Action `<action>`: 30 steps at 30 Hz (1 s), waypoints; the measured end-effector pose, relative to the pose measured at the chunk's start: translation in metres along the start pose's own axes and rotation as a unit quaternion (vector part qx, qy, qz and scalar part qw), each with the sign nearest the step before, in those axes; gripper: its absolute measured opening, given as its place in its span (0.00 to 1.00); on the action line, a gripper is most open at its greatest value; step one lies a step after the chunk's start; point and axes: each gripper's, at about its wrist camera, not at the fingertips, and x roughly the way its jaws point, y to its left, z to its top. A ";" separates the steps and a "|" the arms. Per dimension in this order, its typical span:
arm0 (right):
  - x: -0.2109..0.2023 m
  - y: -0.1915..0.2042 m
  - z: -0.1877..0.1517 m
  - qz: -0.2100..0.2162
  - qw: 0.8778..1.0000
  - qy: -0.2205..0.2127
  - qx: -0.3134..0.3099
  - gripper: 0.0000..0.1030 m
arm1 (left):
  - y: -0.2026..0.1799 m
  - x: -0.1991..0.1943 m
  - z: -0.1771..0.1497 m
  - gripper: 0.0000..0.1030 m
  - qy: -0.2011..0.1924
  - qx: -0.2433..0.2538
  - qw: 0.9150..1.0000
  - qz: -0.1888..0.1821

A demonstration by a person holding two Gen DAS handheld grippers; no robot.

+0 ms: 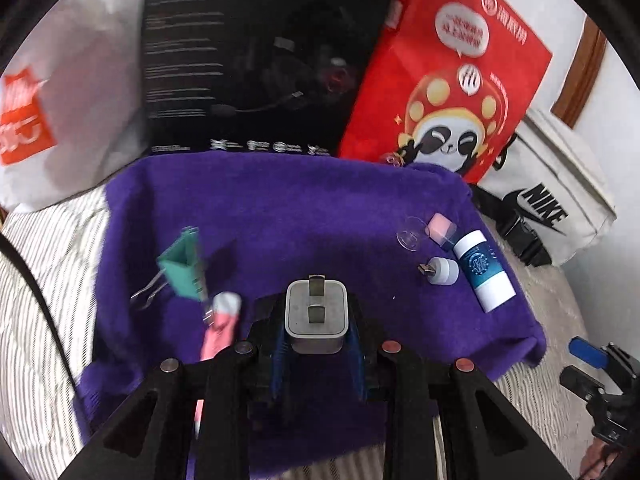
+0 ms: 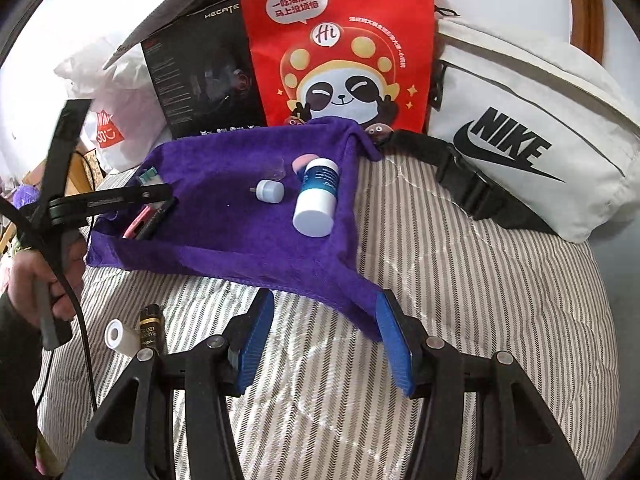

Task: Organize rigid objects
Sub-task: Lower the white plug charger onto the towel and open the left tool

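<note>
My left gripper [image 1: 318,340] is shut on a grey plug adapter [image 1: 316,312] with two prongs, held just above the purple towel [image 1: 288,216]. On the towel's left lie a teal binder clip [image 1: 184,268] and a pink-and-white item [image 1: 222,324]. At the right lie a white-and-blue bottle [image 1: 484,270], a small white USB light [image 1: 442,271], a pink block [image 1: 440,230] and a clear cup [image 1: 410,234]. My right gripper [image 2: 326,340] is open and empty over the striped bedding, by the towel's [image 2: 240,240] near edge. The bottle [image 2: 316,196] and USB light [image 2: 270,191] also show there.
A red panda bag [image 2: 340,48], a black box [image 2: 200,84], a white Nike bag [image 2: 520,132] and a white plastic bag [image 1: 60,120] stand behind the towel. A white roll [image 2: 118,334] and a dark tube [image 2: 151,326] lie on the bedding at left.
</note>
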 end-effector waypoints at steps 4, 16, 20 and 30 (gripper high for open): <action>0.001 -0.005 0.000 -0.004 1.000 0.002 0.004 0.51 | -0.007 0.018 0.004 0.24 0.014 0.008 1.000 0.011; 0.002 -0.003 -0.005 -0.001 1.000 0.010 0.000 0.51 | -0.025 0.034 0.002 0.25 0.028 0.079 0.995 0.057; -0.001 0.002 -0.006 -0.002 1.000 0.009 -0.007 0.51 | -0.029 0.033 0.002 0.25 0.032 0.086 0.994 0.064; -0.017 -0.002 -0.014 0.003 1.000 -0.002 0.004 0.51 | -0.027 0.023 0.000 0.35 0.057 0.063 0.996 0.040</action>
